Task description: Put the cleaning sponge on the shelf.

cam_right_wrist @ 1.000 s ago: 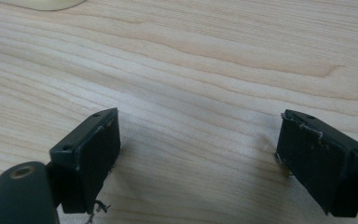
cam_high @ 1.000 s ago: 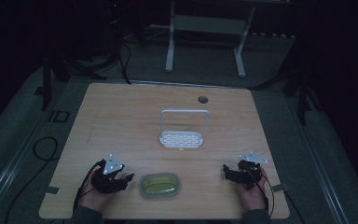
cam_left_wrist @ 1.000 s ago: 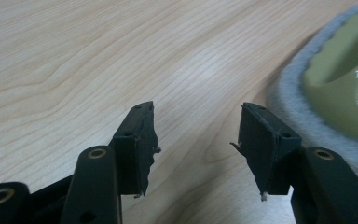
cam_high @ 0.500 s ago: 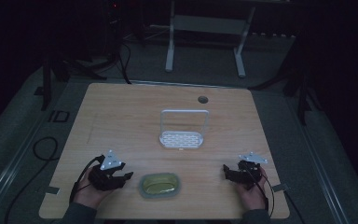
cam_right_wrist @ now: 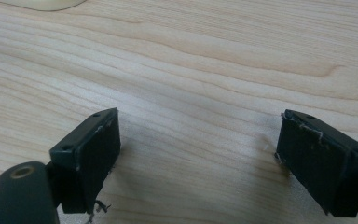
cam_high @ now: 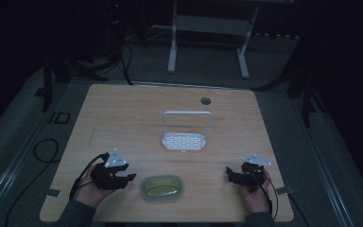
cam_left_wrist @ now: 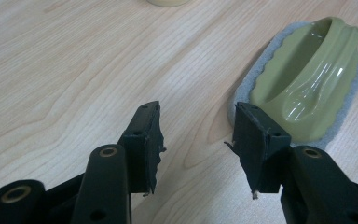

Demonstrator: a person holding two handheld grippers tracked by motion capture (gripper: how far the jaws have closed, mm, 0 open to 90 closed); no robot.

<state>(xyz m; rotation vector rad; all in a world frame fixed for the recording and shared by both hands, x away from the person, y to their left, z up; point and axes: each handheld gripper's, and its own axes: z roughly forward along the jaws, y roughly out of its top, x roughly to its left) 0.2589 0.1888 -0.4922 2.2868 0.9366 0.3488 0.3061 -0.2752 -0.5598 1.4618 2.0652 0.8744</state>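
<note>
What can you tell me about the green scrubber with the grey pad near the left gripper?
The olive-green glossy plastic scrubber with grey scalloped sponge pad lies flat on the pale wooden table, near its front edge. Its oval top has a moulded grip hollow. Nothing touches it; the left gripper stands open beside it.

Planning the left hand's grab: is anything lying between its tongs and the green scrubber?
Nothing visible. Bare wood lies between the open left tongs and the green scrubber, which sits just ahead to their right, untouched.

Glossy green plastic scrubber handle (cam_left_wrist: 307,79) on rough grey pad (cam_left_wrist: 244,88); matt pale wood table (cam_left_wrist: 74,70).
</note>
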